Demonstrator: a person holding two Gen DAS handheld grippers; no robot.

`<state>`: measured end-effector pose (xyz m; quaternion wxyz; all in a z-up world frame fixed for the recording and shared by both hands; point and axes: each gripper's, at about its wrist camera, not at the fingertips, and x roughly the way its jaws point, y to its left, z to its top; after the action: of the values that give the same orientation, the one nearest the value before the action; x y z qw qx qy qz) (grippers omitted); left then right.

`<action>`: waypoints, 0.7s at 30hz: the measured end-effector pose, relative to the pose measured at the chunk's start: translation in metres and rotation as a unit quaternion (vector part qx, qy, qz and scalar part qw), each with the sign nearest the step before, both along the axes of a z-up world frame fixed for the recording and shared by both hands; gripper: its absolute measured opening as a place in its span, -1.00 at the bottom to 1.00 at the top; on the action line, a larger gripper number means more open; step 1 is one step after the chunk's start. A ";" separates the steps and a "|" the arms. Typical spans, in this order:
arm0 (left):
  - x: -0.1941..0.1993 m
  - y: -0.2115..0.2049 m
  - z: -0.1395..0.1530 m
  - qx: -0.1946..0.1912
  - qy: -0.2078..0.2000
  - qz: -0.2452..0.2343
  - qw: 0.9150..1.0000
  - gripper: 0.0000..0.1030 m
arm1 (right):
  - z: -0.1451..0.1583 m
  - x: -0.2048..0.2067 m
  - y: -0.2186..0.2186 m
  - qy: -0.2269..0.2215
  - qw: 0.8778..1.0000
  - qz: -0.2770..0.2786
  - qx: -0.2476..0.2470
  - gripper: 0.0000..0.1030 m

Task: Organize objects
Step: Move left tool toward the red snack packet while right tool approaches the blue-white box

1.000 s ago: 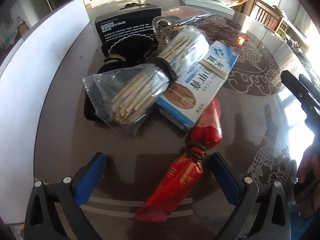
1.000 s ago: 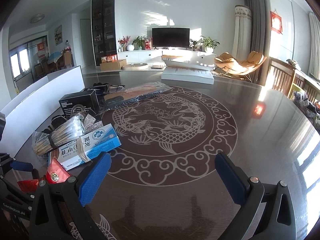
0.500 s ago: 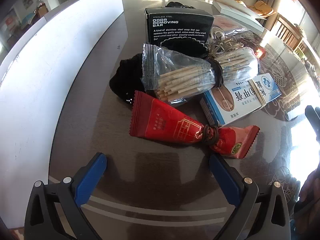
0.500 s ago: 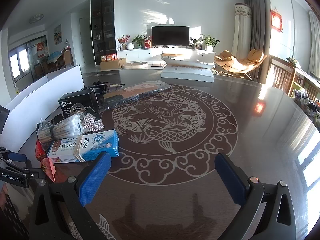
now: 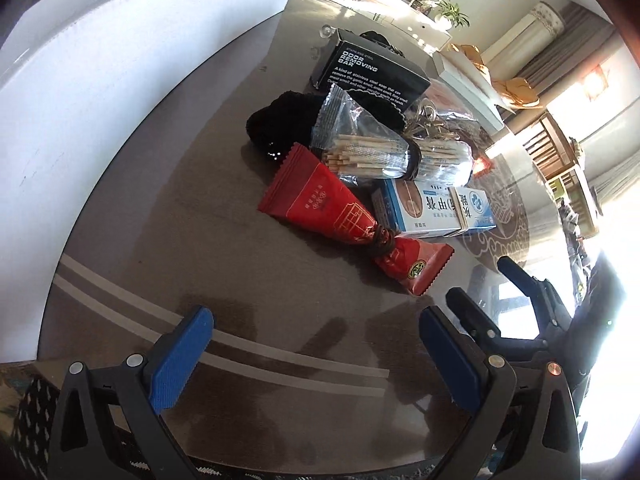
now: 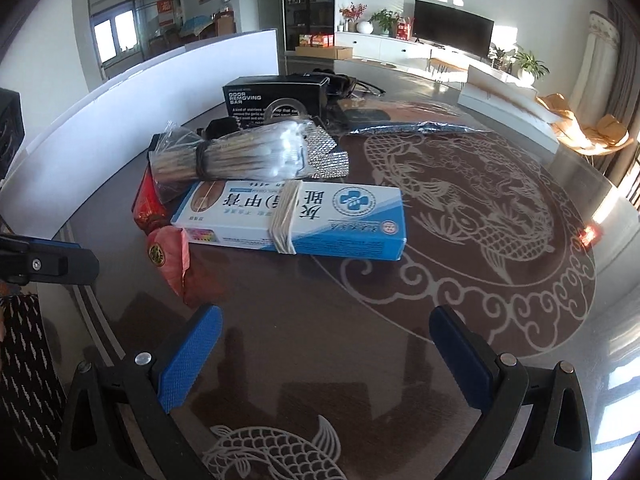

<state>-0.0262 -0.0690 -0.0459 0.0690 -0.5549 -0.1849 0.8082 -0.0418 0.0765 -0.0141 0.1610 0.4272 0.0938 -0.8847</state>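
Observation:
A pile lies on the dark table. A red snack packet (image 5: 332, 212) tied with a brown band lies nearest; it shows in the right wrist view (image 6: 168, 252). A blue-white box (image 5: 436, 210) (image 6: 296, 216) with a rubber band lies behind it. A clear bag of cotton swabs (image 5: 384, 152) (image 6: 240, 156) rests against the box. A black odor-bar box (image 5: 372, 70) (image 6: 272, 98) and a black cloth (image 5: 280, 124) sit further back. My left gripper (image 5: 316, 356) is open and empty, short of the red packet. My right gripper (image 6: 324, 356) is open and empty in front of the blue box.
A white curved board (image 5: 100, 80) (image 6: 140, 96) stands along the table's left edge. A shiny foil bag (image 6: 412, 116) and a white flat box (image 6: 504, 104) lie further back. The table (image 6: 460, 240) has a dragon pattern at its middle.
Both grippers have swung their views: the left one turned and drew back from the pile, the right one turned left and came close to the blue box. Both stay open.

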 end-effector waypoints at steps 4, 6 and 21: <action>-0.002 -0.007 -0.002 0.017 0.001 0.018 1.000 1.00 | -0.006 -0.007 -0.016 -0.016 1.000 0.008 -0.004 1.00; 0.000 -0.010 -0.003 0.020 0.000 0.023 1.000 1.00 | -0.006 -0.008 -0.025 -0.018 1.000 0.011 0.000 1.00; 0.035 -0.067 0.005 0.034 0.009 0.070 0.997 1.00 | 0.000 0.036 -0.060 0.001 0.989 0.146 -0.002 1.00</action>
<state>0.0089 -0.1365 -0.0405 0.0327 -0.5305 -0.2499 0.8094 -0.0062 0.0167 -0.0139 0.2897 0.4078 0.1533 -0.8522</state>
